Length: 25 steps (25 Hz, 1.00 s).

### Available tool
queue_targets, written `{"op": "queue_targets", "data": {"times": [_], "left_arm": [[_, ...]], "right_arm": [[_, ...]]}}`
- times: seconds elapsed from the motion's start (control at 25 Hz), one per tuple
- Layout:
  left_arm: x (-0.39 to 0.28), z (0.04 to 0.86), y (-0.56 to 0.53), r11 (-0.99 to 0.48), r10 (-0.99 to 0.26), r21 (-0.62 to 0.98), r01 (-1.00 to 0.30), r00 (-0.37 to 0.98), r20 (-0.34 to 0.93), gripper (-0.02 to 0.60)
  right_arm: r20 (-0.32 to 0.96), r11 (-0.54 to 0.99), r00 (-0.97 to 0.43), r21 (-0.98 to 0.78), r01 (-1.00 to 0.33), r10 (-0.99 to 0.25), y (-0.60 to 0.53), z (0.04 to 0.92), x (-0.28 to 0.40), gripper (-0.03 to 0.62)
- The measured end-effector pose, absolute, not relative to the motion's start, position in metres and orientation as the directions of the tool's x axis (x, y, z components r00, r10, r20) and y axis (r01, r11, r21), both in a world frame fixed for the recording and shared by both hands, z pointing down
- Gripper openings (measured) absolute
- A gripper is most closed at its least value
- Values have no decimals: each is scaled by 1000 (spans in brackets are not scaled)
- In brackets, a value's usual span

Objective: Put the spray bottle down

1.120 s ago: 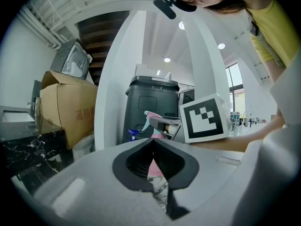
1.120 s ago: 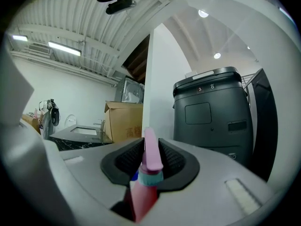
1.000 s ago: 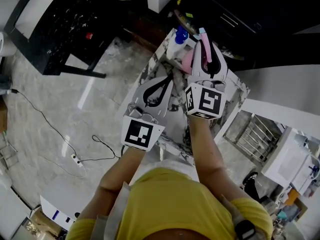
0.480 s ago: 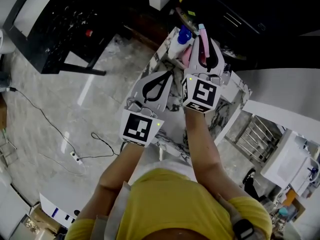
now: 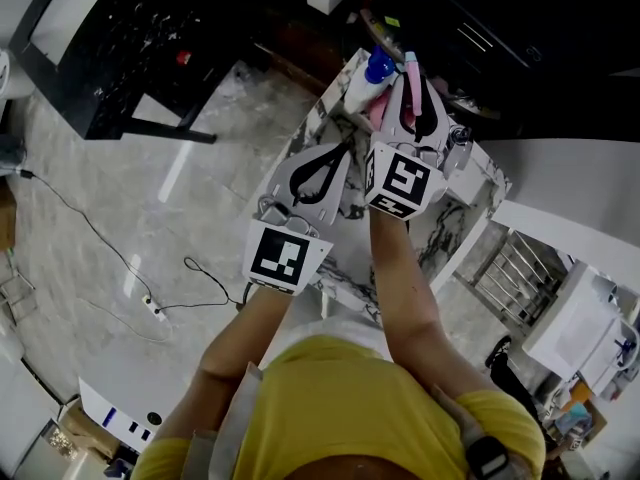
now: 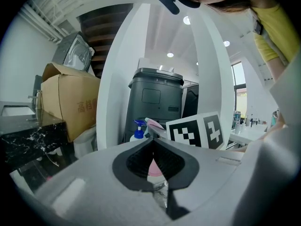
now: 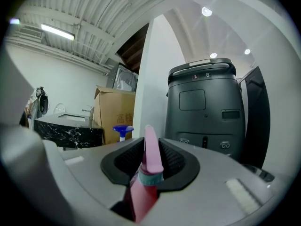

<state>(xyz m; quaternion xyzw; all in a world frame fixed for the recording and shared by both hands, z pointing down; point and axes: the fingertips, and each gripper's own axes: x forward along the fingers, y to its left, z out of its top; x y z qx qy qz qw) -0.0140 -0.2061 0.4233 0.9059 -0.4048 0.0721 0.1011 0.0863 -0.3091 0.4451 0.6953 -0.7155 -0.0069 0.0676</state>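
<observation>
The right gripper (image 7: 153, 149) is clamped on the spray bottle (image 7: 151, 160): both dark ribbed pads press against the pink bottle, with its nozzle projecting upward past the jaw tips. In the head view, the right gripper (image 5: 412, 90) is extended over the far end of the marble table (image 5: 458, 204), and the spray bottle (image 5: 408, 72) is held there, above the tabletop. Whether its base touches the table cannot be determined, as the gripper body covers it. A white bottle with a blue pump head (image 5: 366, 76) stands just beside the held bottle, on its left. The left gripper (image 6: 151, 139) is closed, its jaw tips meeting with nothing held between them. In the head view, the left gripper (image 5: 338, 156) sits beside the right one, nearer the person, over the same table. Beyond the jaws, the right gripper view shows a white column (image 7: 151, 79), a cardboard box (image 7: 115, 111) to its left, and a dark grey unit (image 7: 207, 112) to its right.
</observation>
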Motion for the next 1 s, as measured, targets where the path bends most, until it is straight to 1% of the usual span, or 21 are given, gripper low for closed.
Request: {"op": "queue_targets", "data": {"times": [0.16,0.24,0.32,0.4,0.44,0.64,0.84,0.92,1.0], "left_arm": [[-15,431,-203,-642,-723,142,-753,657,216,5],[-16,431,-203,-638,-726,149,-756,654,211,5],[-15,429,-202,-638,-726,150,-755,655,207,5],[-15,428,-202,-640,-724,153,-753,657,208,5],[-15,427,-202,-640,-723,154,-753,658,210,5],[-16,424,-201,-637,-727,153,-755,655,205,5],[-15,415,-198,-641,-727,155,-752,659,192,5],[-15,409,-197,-640,-730,153,-753,659,181,5],[-16,402,-195,-640,-736,144,-755,656,169,5]], "right_arm": [[93,32,-21,120,-992,-995,-308,448,85,94],[126,33,-19,110,-993,-992,-309,454,85,92],[158,31,-16,94,-995,-987,-309,459,86,149],[167,30,-15,83,-996,-986,-309,459,86,191],[164,30,-16,82,-996,-986,-308,458,86,205],[130,20,-9,88,-996,-992,-306,440,87,236],[99,13,-5,84,-996,-995,-295,414,89,236],[84,23,-16,80,-997,-996,-285,400,90,225],[68,45,-40,70,-997,-997,-274,387,88,150]]}}
